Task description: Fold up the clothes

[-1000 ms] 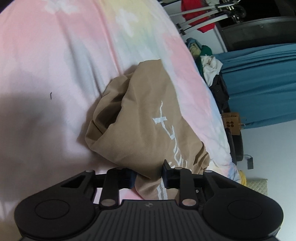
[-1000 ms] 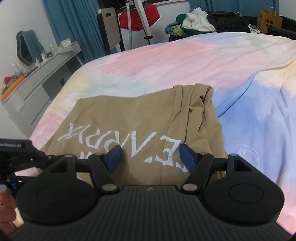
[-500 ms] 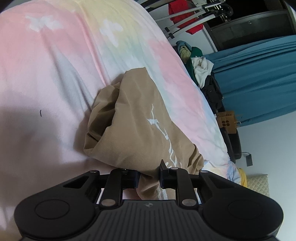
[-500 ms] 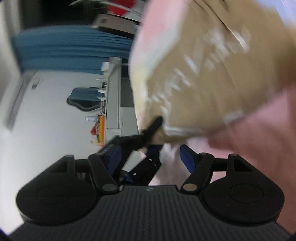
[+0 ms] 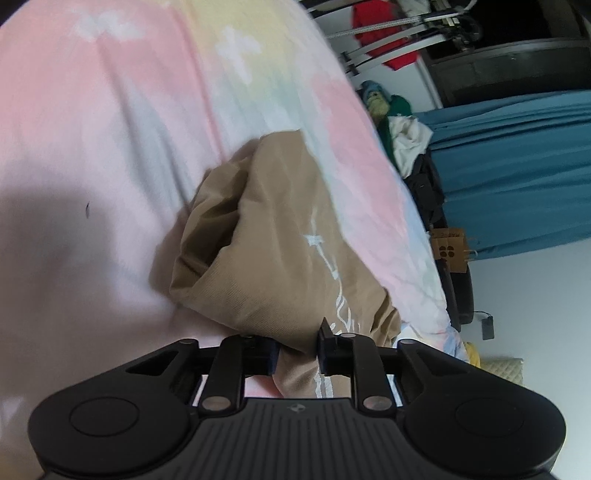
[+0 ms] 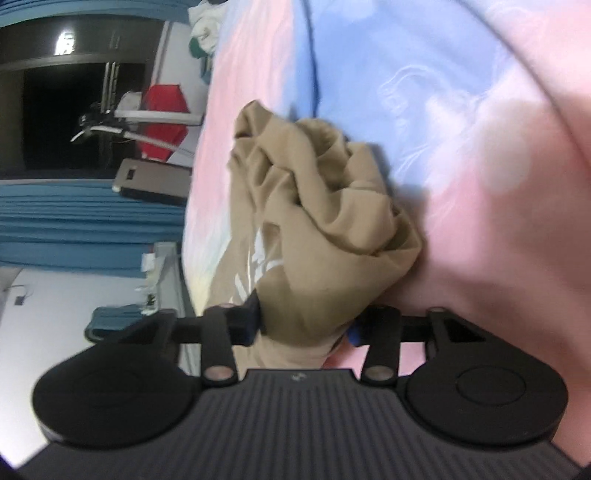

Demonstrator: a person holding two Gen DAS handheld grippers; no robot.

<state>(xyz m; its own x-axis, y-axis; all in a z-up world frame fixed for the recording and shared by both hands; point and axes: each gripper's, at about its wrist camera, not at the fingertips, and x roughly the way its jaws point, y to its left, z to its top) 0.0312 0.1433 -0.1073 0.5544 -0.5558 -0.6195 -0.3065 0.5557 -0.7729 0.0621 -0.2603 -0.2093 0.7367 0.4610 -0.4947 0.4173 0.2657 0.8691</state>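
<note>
**Both grippers on the tan shirt, bunched up on the bed**

Left gripper (image 5: 297, 350) first: a fold of the tan shirt (image 5: 280, 236) sits squeezed between its two black fingers, and the jaws are easing open at this moment, cloth in the gap and touching both sides. From there the shirt runs up and away in a rumpled mound, white lettering showing along one side, a deep crease on the other.

Over to the right gripper (image 6: 306, 325): its jaws are closing, and a thick wad of the same shirt (image 6: 317, 221) fills the space between them. The picture is soft with blur here, so whether the pads are pressing firmly yet is hard to call, but the cloth does seem to meet both fingers. Beyond them the fabric is heaped in tight wrinkles, white print peeking out beside the left finger.

Underneath it all lies the bedspread (image 5: 110, 129), pastel pink, blue and yellow. Past the edge of the bed: a pile of clothes (image 5: 406, 144), blue curtains (image 5: 517, 166), a red garment (image 5: 384, 33) hanging on a rack, and a brown paper bag (image 5: 448, 247).
</note>
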